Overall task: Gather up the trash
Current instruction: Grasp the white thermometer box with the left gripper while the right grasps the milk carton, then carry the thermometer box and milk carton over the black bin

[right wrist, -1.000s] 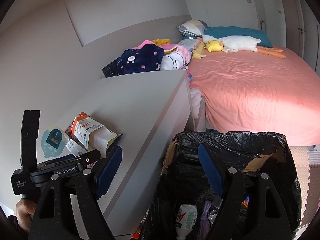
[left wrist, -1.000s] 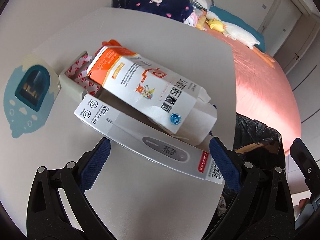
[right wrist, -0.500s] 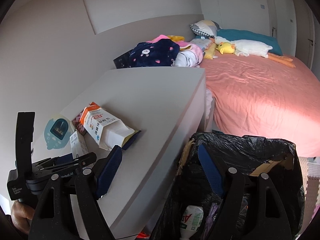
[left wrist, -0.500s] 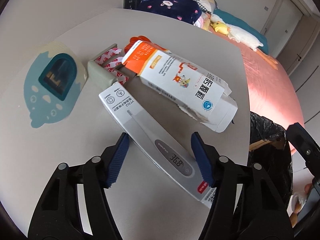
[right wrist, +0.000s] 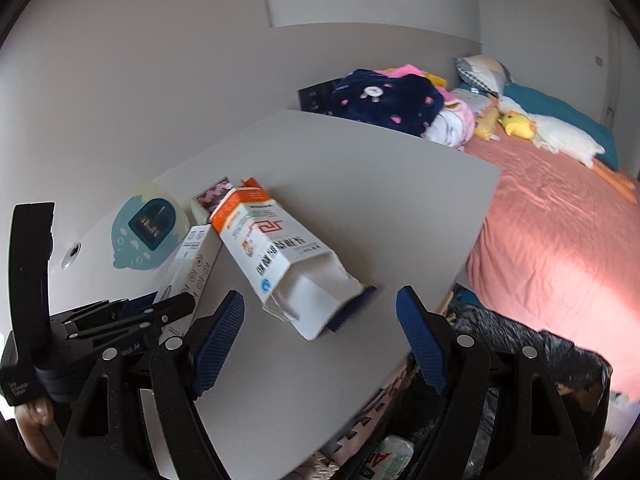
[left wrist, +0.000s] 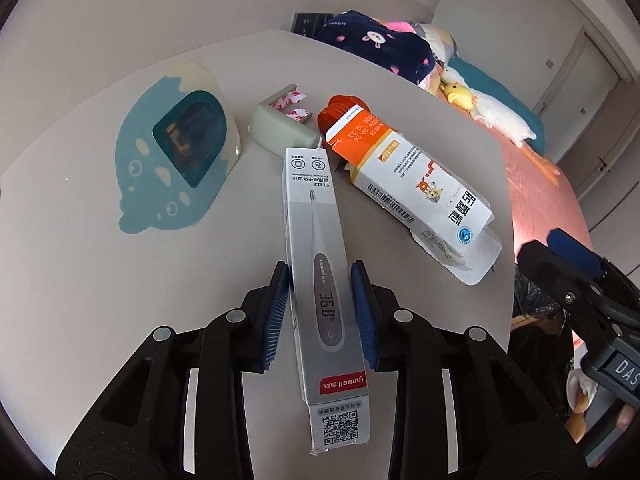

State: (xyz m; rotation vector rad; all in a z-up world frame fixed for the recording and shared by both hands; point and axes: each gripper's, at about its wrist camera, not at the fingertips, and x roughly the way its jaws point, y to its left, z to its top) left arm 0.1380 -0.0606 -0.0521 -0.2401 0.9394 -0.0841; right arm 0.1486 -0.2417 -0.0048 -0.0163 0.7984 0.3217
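On the smooth grey tabletop (left wrist: 120, 300), left claw (left wrist: 320, 312) closing around the long cardboard thermometer box (left wrist: 320, 264); right claw (right wrist: 320, 344) spread.

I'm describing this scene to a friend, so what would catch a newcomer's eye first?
The long grey thermometer box lies on the table between the closing pads of the left claw. Right of it lies a torn orange-and-white carton. The right claw stands open over the table edge, above the black trash bag.
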